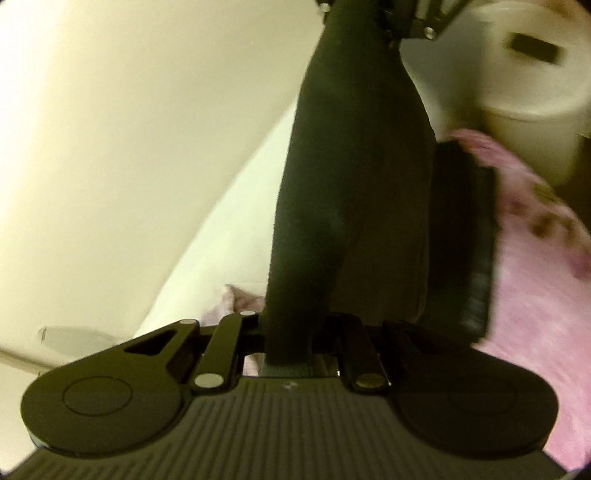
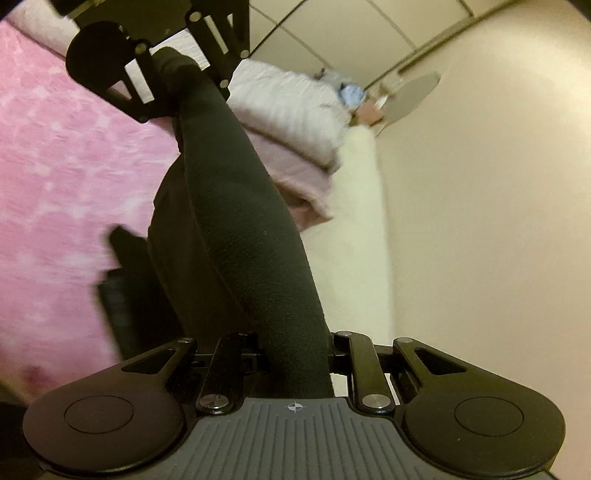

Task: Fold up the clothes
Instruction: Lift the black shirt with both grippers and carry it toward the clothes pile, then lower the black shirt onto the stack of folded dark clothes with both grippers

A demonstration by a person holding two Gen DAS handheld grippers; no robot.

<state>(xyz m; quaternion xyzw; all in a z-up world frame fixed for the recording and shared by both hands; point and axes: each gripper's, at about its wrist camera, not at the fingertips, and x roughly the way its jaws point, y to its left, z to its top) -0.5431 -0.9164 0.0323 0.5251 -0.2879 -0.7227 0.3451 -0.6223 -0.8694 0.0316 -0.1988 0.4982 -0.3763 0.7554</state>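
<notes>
A black garment (image 1: 351, 192) is stretched taut between my two grippers, above a pink bedspread (image 1: 535, 277). In the left wrist view my left gripper (image 1: 291, 350) is shut on one end of the garment, and the right gripper (image 1: 391, 22) shows at the top edge, gripping the far end. In the right wrist view my right gripper (image 2: 295, 369) is shut on the black garment (image 2: 236, 206), and the left gripper (image 2: 166, 81) holds the other end at upper left. The fingertips are hidden by cloth.
The pink bedspread (image 2: 66, 177) covers the bed. A white and pale pink folded quilt (image 2: 288, 122) lies at its edge. A white round bin (image 1: 528, 85) stands beyond. A second dark piece (image 1: 461, 240) lies on the bed. A cream wall (image 2: 480, 221) is close.
</notes>
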